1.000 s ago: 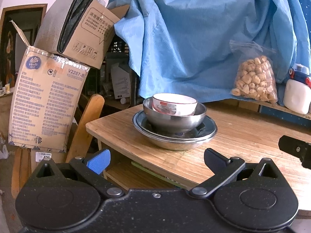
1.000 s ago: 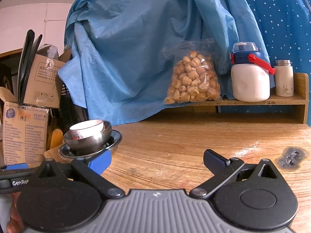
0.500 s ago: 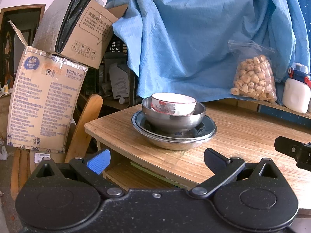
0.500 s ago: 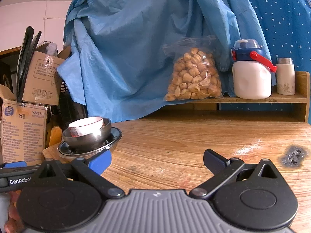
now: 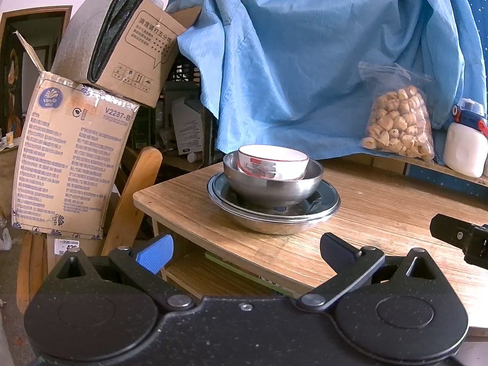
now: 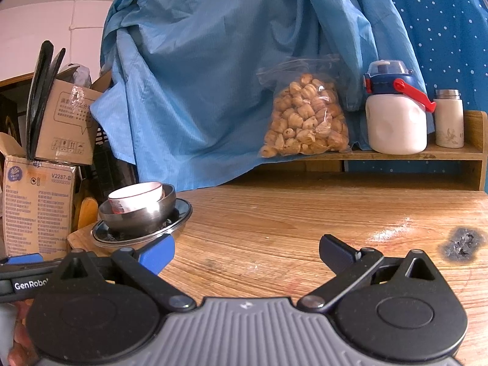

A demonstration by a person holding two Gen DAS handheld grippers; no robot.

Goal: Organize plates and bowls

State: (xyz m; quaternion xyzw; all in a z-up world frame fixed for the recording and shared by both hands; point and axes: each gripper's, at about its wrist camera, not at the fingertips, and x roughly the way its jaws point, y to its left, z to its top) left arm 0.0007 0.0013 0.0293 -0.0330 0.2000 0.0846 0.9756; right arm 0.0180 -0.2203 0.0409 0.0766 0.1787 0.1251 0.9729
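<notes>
Steel bowl point(image 5: 272, 183) nests white ceramic bowl point(image 5: 272, 162) on 2 steel plates point(image 5: 274, 213) | my left gripper point(image 5: 245, 248), right gripper point(image 6: 246, 251): both wide apart, holding nothing

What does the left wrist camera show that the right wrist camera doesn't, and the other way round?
Only the left wrist view shows the shelf under the table, the table's near corner, and the right gripper's tip at the frame edge. Only the right wrist view shows the small flask, a dark burn mark on the wood, and the left gripper alongside. Both show the stack: white bowl in steel bowl on steel plates, plus the snack bag, white bottle, blue cloth and boxes.
</notes>
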